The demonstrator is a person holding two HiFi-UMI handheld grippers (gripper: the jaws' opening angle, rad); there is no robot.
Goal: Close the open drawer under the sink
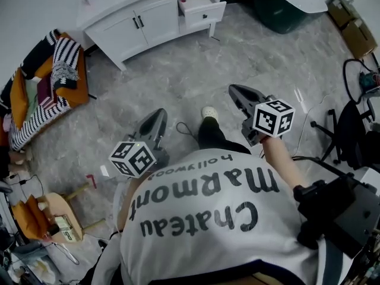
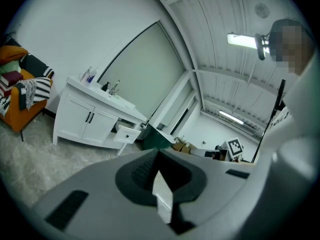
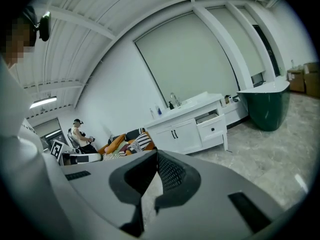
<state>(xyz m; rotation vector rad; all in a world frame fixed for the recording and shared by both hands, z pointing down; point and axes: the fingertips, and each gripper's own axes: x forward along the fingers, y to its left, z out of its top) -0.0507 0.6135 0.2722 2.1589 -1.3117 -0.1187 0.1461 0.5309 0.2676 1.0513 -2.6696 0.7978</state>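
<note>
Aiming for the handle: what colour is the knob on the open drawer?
Black knob on the white drawer; best in the right gripper view.

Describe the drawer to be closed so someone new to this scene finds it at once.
Find the white vanity cabinet against the wall, at the top of the head view. Its two doors have dark bar handles; the drawer sits right of them. It alone juts out from the cabinet front, with one small dark knob.

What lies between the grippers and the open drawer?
Only bare grey floor, in the head view, from the left gripper and right gripper up to the drawer; the person's shoe is down by the grippers.
</note>
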